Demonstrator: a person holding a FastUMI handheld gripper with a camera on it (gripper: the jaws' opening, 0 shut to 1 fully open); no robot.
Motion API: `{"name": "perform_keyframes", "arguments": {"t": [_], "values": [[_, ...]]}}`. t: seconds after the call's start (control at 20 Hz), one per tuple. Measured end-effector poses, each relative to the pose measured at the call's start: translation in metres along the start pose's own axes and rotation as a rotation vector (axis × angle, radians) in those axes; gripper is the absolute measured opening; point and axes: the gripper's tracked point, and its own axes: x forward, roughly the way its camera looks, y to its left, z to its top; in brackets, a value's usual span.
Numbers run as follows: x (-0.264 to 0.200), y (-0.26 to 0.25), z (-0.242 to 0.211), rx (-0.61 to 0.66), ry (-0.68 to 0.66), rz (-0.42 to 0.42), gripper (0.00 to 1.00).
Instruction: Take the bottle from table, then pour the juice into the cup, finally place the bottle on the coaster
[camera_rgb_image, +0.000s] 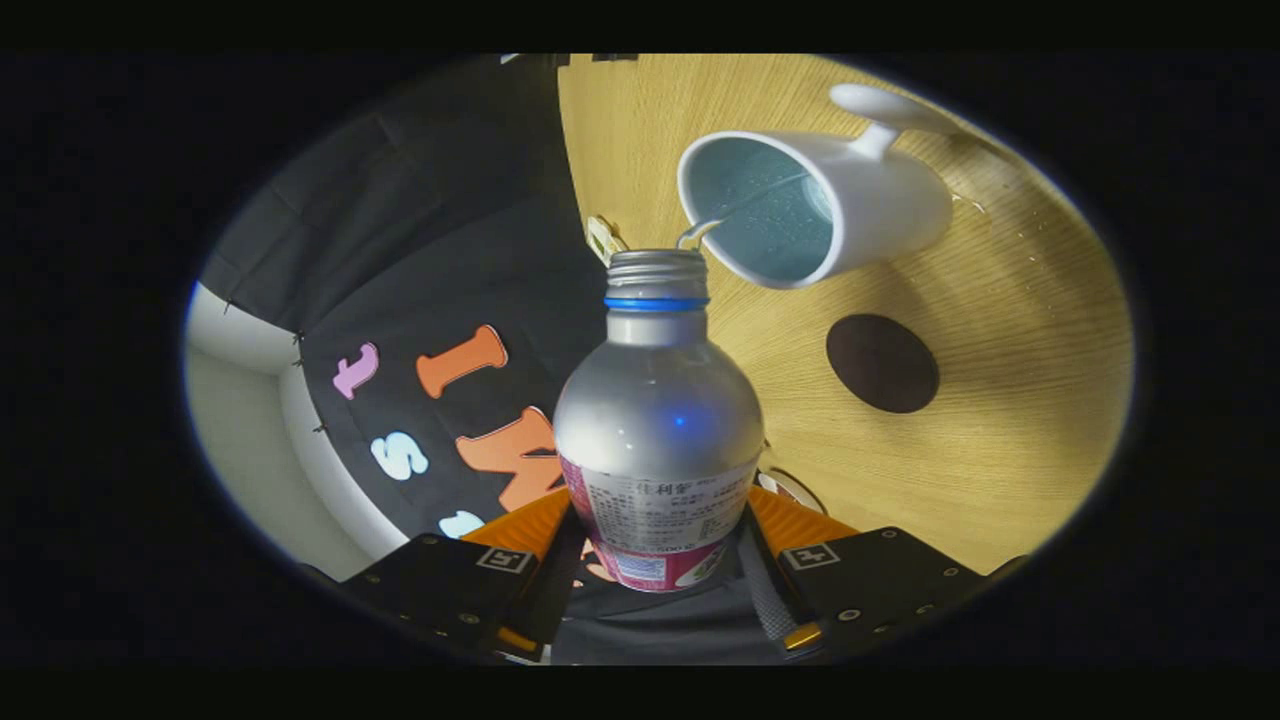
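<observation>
Silver bottle (657, 420), uncapped, blue neck ring, is tipped toward the white cup (815, 205) at 1 o'clock; a thin stream runs from its mouth into the cup's wet pale-blue inside. Label print is too small to read. Gripper (655, 560) clenched on the bottle's labelled base, fingers (520, 535) pressing both sides. Dark round coaster (882, 363) sits on the wooden table (1000, 450) at 2 o'clock.

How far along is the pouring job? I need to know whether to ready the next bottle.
Done: the bottle is off the table, clamped between the gripper fingers. In hand: it is tipped, cap off, and a thin stream runs from its mouth into the white cup, which already holds liquid. Left: setting the bottle on the dark round coaster, which lies bare on the table beside the cup.
</observation>
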Motion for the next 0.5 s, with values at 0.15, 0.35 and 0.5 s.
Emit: {"name": "perform_keyframes", "arguments": {"t": [0.15, 0.35, 0.5], "values": [[0.0020, 0.0018, -0.0015, 0.016, 0.003, 0.002, 0.75], [0.0025, 0.0035, -0.0013, 0.030, 0.000, 0.004, 0.75], [0.0044, 0.0028, -0.0023, 0.033, -0.001, 0.002, 0.75]]}}
